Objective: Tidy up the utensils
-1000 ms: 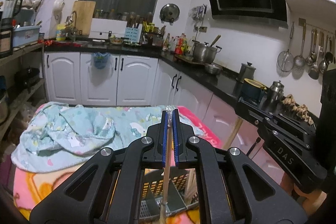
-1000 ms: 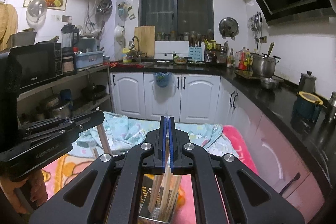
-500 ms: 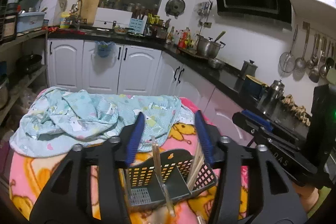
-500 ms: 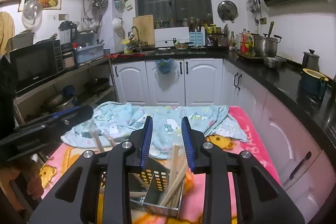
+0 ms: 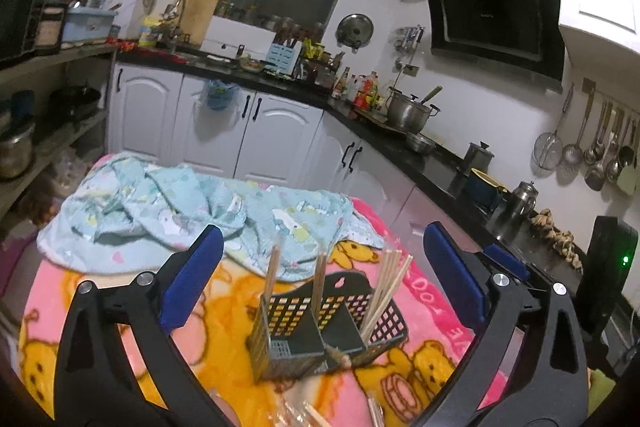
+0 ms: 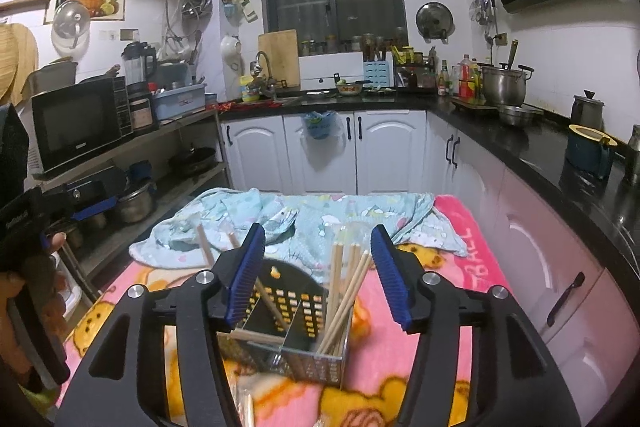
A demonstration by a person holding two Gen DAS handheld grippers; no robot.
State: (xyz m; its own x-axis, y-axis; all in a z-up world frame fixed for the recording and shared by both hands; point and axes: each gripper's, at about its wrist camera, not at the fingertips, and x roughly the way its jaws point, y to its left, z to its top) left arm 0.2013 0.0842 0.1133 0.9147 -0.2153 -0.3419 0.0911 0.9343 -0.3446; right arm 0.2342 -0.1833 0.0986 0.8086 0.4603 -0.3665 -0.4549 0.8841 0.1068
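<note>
Both claws have just been opening and now we see them backed away from the black utensil caddy [image 5: 320, 323], which stands on the pink cartoon blanket [image 5: 224, 331] just in front of the crumpled blue cloth [image 5: 200, 215]. Our left claw [image 5: 320, 279] stands wide apart with nothing between its blue pads; our right claw [image 6: 318, 277] is partly apart, also empty. We judge that each has just let its utensil drop upright into the caddy, so handles stay reachable. Inside the caddy, two wooden-handled utensils [image 5: 296, 279] stand in the left compartment, and a bundle of chopsticks [image 6: 344, 291], about six though we cannot count exactly, leans in the right one. More pieces lie blurred on the blanket nearer us than the caddy.
</note>
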